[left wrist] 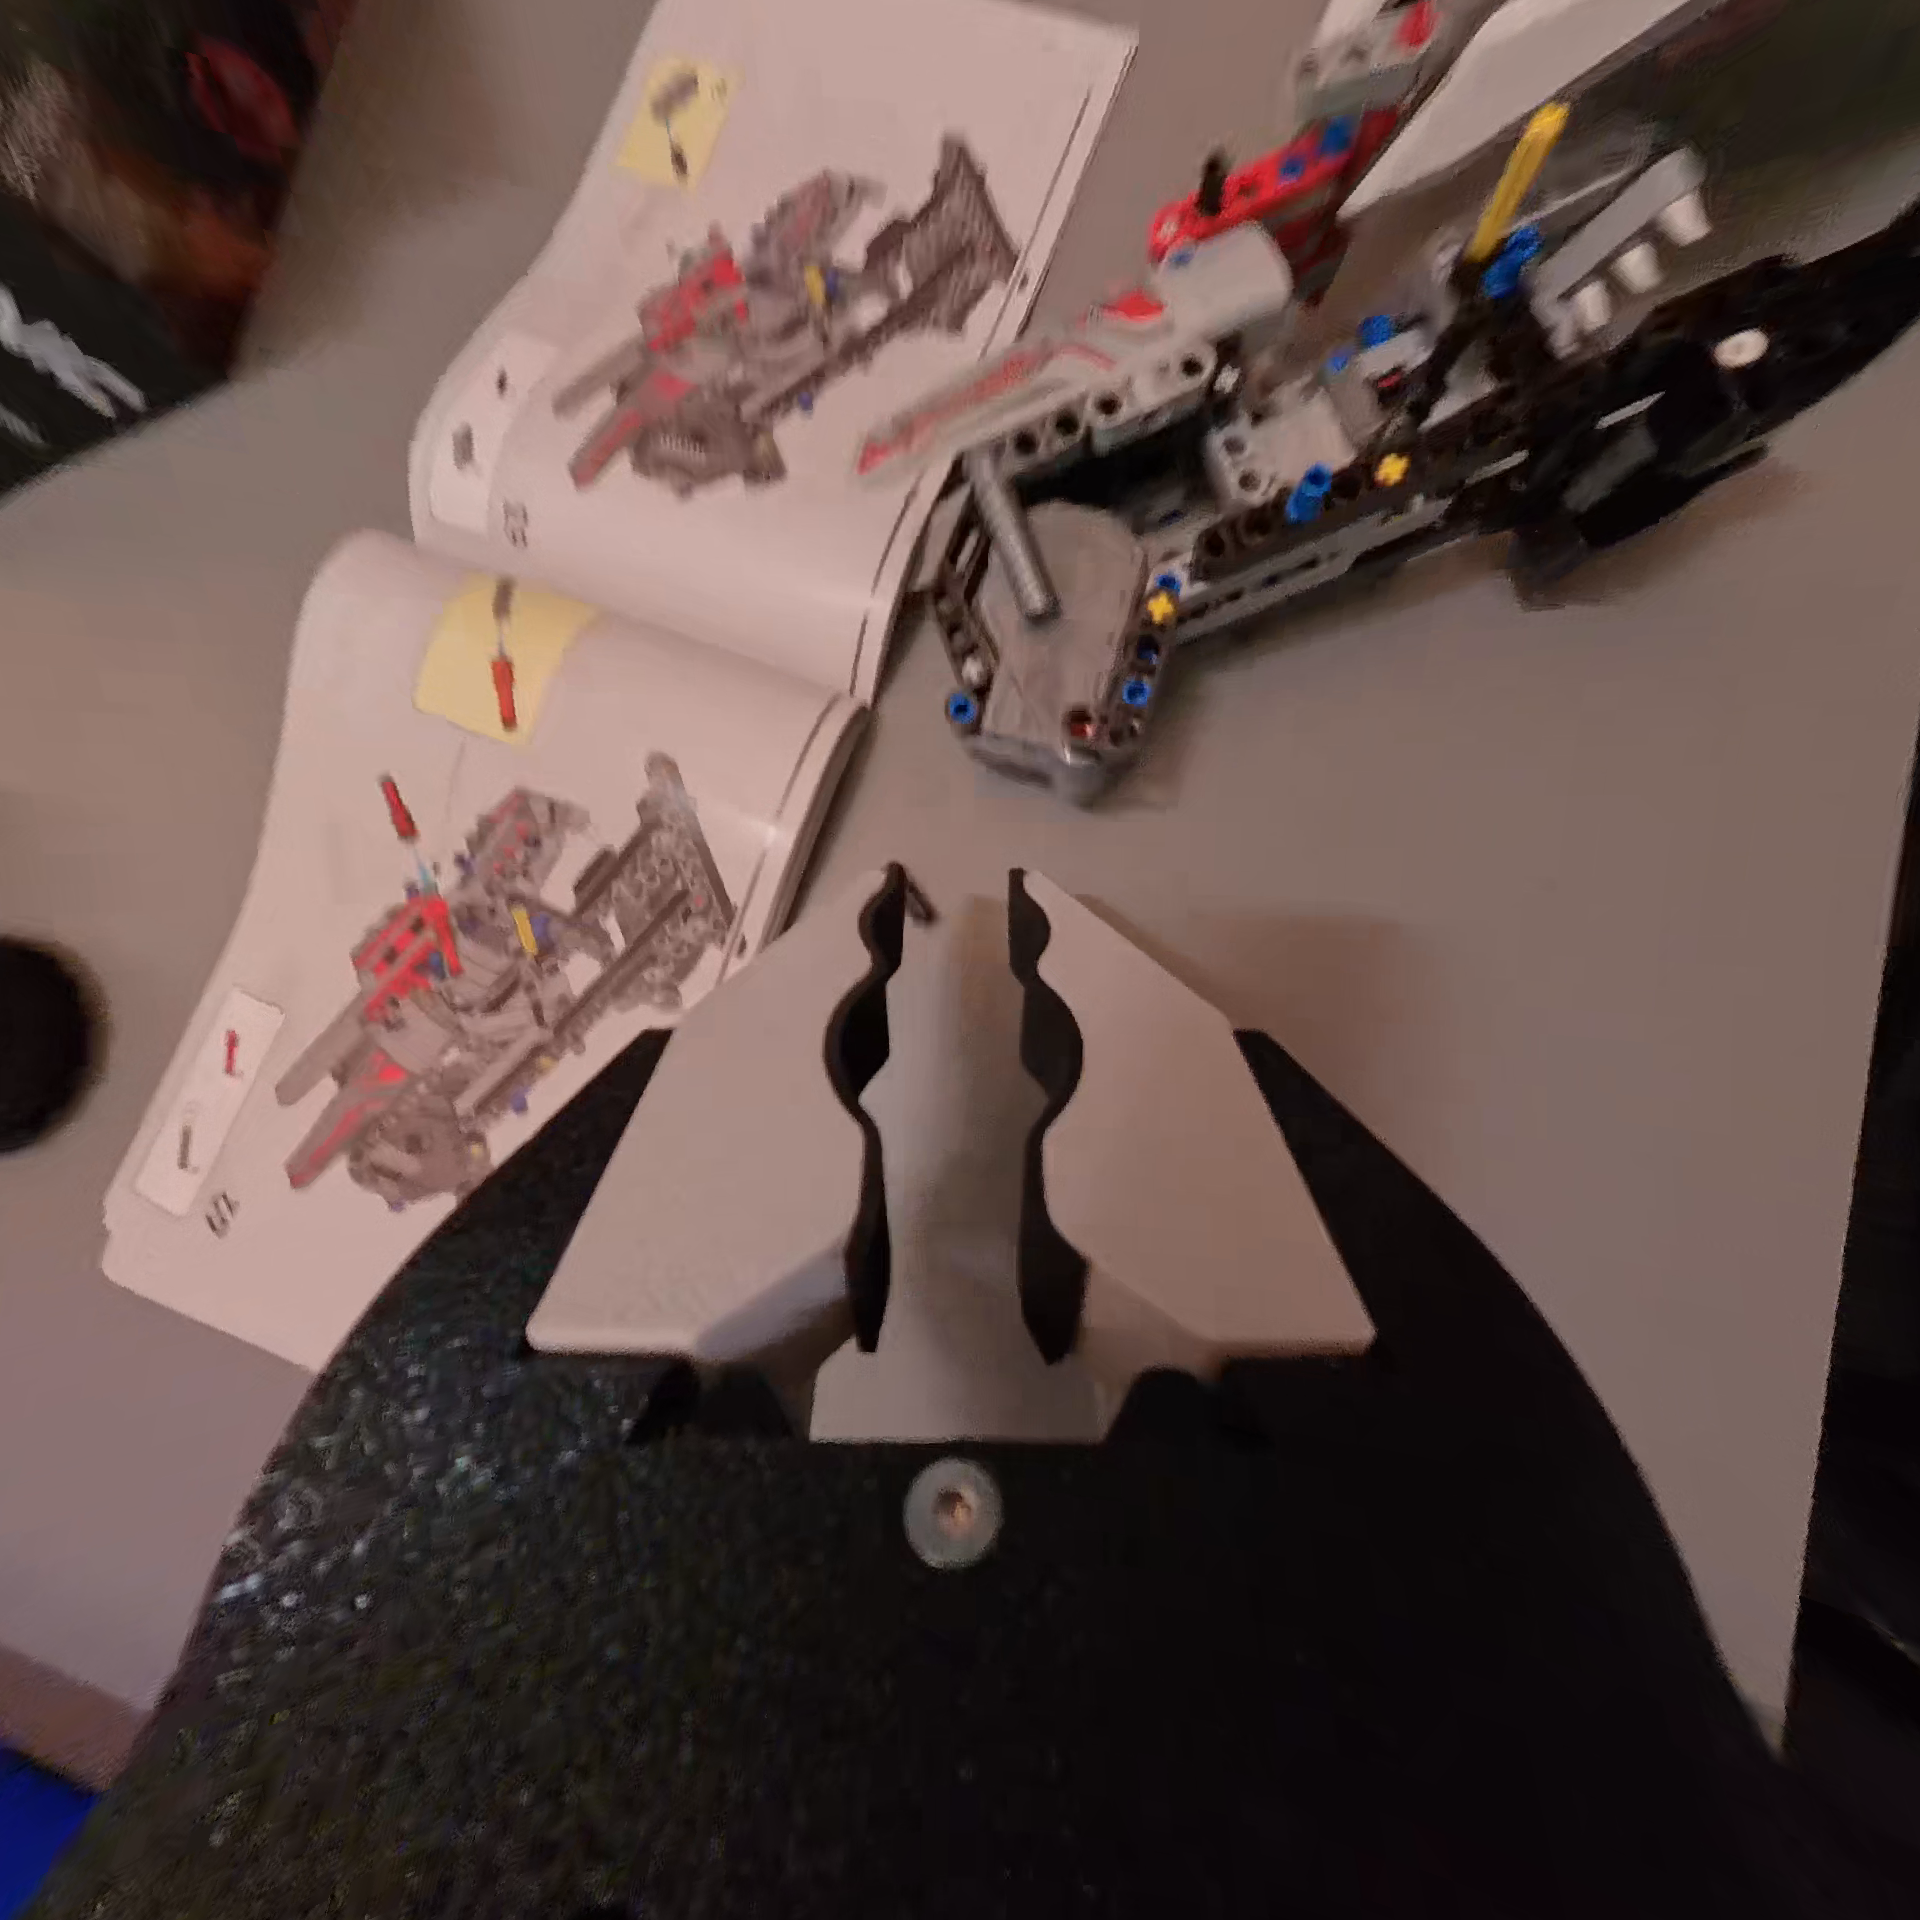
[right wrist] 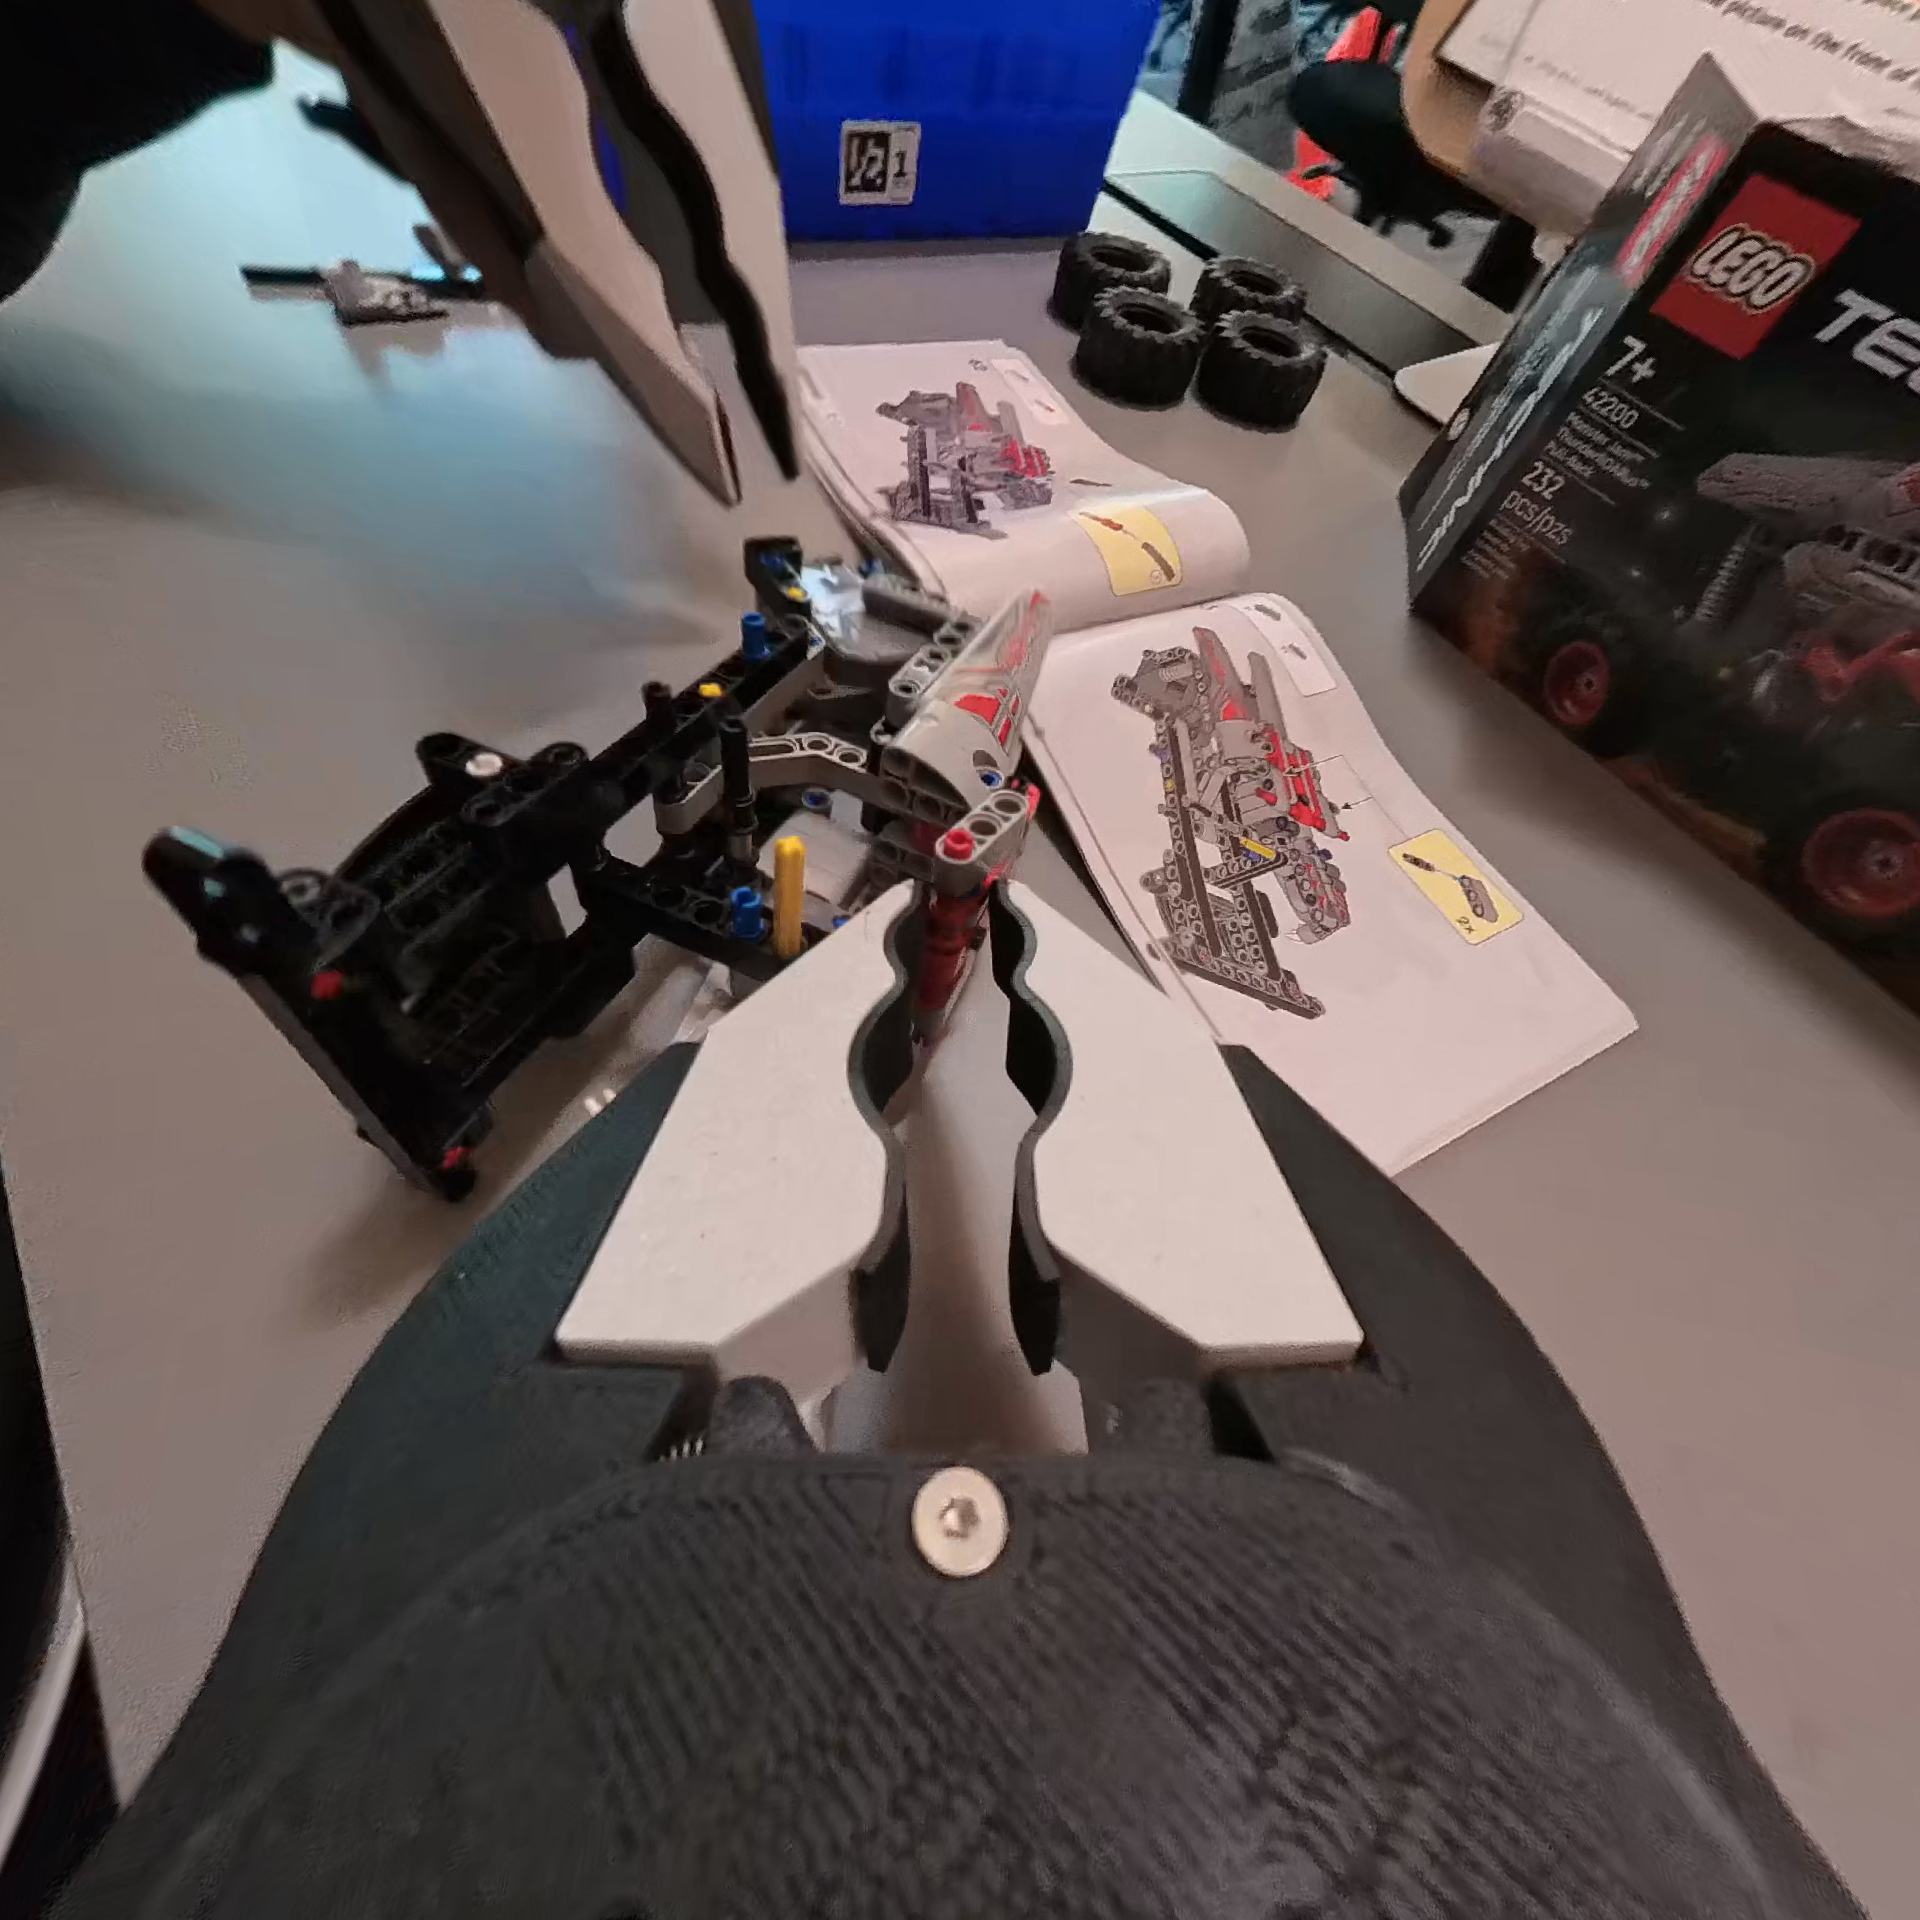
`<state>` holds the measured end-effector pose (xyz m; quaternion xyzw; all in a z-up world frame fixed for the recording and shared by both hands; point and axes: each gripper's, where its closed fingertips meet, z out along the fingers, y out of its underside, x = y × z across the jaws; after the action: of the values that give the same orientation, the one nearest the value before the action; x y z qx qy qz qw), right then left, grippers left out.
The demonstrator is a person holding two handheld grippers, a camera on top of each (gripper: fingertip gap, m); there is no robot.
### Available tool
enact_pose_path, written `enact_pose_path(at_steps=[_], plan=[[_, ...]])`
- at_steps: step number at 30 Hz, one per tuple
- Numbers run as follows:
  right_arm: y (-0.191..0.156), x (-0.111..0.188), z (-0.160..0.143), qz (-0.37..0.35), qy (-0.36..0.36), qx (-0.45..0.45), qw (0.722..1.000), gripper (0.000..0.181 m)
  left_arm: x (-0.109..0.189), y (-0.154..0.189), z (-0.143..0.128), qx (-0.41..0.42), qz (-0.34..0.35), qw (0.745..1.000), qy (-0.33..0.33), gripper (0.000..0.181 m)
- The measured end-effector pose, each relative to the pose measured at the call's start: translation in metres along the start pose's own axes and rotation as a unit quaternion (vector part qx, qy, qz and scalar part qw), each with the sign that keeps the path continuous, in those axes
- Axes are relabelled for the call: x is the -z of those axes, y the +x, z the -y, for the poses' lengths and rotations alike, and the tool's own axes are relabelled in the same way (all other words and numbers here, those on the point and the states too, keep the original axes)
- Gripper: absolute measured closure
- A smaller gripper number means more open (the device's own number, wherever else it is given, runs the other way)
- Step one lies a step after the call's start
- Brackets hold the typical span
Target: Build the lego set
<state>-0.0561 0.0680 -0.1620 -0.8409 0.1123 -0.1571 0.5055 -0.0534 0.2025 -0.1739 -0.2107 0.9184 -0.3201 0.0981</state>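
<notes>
The half-built Lego model (right wrist: pixel 499 883), with a black frame, grey beams and blue and yellow pins, lies on the grey table (right wrist: pixel 260 623). It also shows in the left wrist view (left wrist: pixel 1299 488). My right gripper (right wrist: pixel 951 909) is shut on a red piece (right wrist: pixel 943 935) that hangs under the model's grey and red panel (right wrist: pixel 987 696). My left gripper (left wrist: pixel 958 894) hovers over the bare table in front of the model with its jaws a little apart and nothing between them. It also shows from the right wrist view (right wrist: pixel 753 480), above the model's far end.
An open instruction booklet (right wrist: pixel 1299 831) lies next to the model, also in the left wrist view (left wrist: pixel 582 644). Several black tyres (right wrist: pixel 1184 332) stand behind it. The set's box (right wrist: pixel 1714 540) stands at the right. A blue bin (right wrist: pixel 956 104) and loose parts (right wrist: pixel 364 291) are farther back. Tip to tip, the grippers are about 15 centimetres apart.
</notes>
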Motion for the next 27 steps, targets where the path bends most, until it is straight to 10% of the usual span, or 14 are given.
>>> enact_pose_path(at_steps=[12,27], plan=[[0.019,-0.01,-0.014,0.056,-0.008,0.004,0.998,0.172,-0.024,0.007,0.095,-0.128,-0.085,0.987,0.044,0.161],[0.016,-0.012,-0.025,0.088,-0.046,-0.018,0.995,0.159,-0.079,0.042,0.115,-0.193,-0.237,0.952,-0.015,0.166]])
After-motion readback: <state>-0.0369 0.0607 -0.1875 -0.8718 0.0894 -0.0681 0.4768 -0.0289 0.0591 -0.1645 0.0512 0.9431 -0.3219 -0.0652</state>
